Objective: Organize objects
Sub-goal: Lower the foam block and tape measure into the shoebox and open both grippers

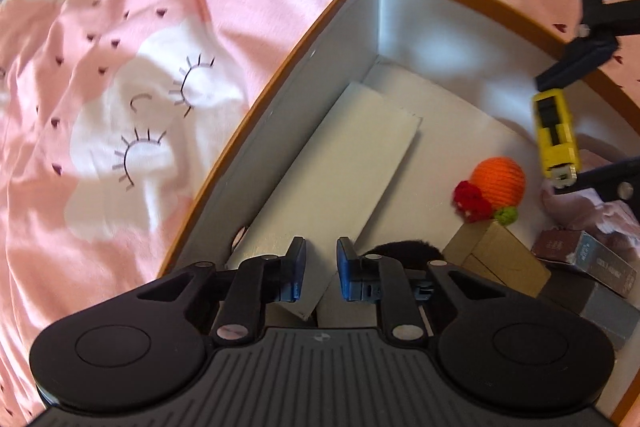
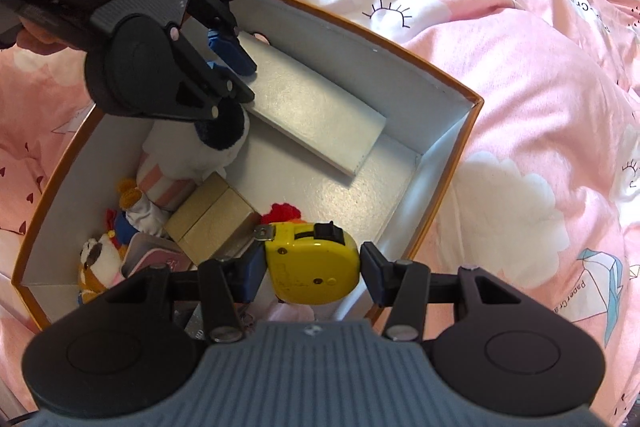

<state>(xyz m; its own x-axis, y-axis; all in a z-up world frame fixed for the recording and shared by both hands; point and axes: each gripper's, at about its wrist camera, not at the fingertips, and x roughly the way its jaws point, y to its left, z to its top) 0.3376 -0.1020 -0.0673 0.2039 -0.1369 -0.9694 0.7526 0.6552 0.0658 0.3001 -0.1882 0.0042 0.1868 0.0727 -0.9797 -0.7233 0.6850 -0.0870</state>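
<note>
Right wrist view: right gripper [image 2: 313,269] over the near corner of the orange-rimmed box [image 2: 468,131], yellow tape measure [image 2: 312,263] between its fingers, left pad touching, right pad seemingly just off the case, so whether clamped or letting go cannot be told. Held above the bare white floor beside the crocheted orange toy [image 1: 494,185], likely because that patch is free. Left gripper [image 1: 321,273] low at the opposite end, fingers parted around nothing, just above the white flat panel [image 1: 340,171] leaning along the long wall. Crowded near end: brown cardboard carton [image 2: 208,223], plush toys [image 2: 98,261], small printed boxes [image 1: 584,255]. Open room mainly mid-floor and toward the far corner; box walls close on the right gripper's right side. Pink bedding [image 2: 520,67] all round.
</note>
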